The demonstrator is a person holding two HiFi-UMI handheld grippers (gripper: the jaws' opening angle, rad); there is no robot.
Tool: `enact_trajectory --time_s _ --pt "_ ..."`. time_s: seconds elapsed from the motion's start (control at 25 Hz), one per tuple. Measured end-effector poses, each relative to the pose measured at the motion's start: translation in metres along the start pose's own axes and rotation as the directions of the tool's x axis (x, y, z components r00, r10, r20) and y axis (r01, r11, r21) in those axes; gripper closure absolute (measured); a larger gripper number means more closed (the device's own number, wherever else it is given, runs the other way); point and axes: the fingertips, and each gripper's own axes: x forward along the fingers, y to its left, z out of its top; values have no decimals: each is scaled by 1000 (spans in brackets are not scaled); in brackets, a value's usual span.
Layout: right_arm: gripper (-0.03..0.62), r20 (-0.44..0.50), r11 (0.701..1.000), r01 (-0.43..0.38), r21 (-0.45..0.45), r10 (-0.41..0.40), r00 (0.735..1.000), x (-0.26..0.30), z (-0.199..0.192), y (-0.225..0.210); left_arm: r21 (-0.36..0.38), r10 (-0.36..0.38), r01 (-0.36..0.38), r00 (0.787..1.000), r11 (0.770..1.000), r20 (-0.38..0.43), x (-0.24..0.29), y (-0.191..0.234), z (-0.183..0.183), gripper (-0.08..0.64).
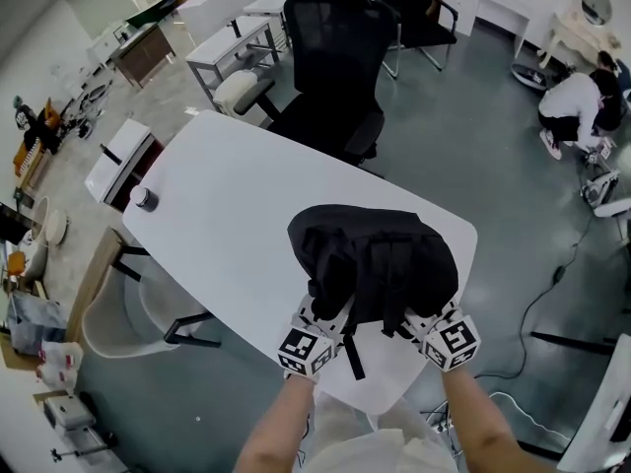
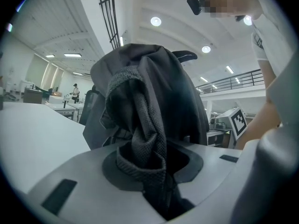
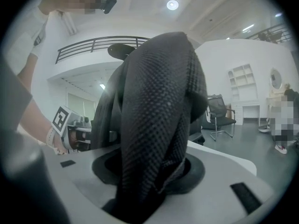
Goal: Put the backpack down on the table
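- The black backpack (image 1: 380, 254) sits on the near right part of the white desk (image 1: 227, 205), slumped, with its back panel facing the person.
- The left claw (image 1: 330, 315) pinches a mesh strap (image 2: 145, 143) at the backpack's near left edge.
- The right claw (image 1: 409, 318) pinches a second strap (image 3: 152, 134) at the near right; the fabric fills its gap.
- A black office chair (image 1: 335, 57) stands at the desk's far side.
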Motion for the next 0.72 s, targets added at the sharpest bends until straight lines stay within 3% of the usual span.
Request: enact_trajectory --time_s 0.72 --pt "356 -15 1000 1 -25 -1 1000 2 -3 1 -22 31 -32 999 999 -11 -4 8 -10 358"
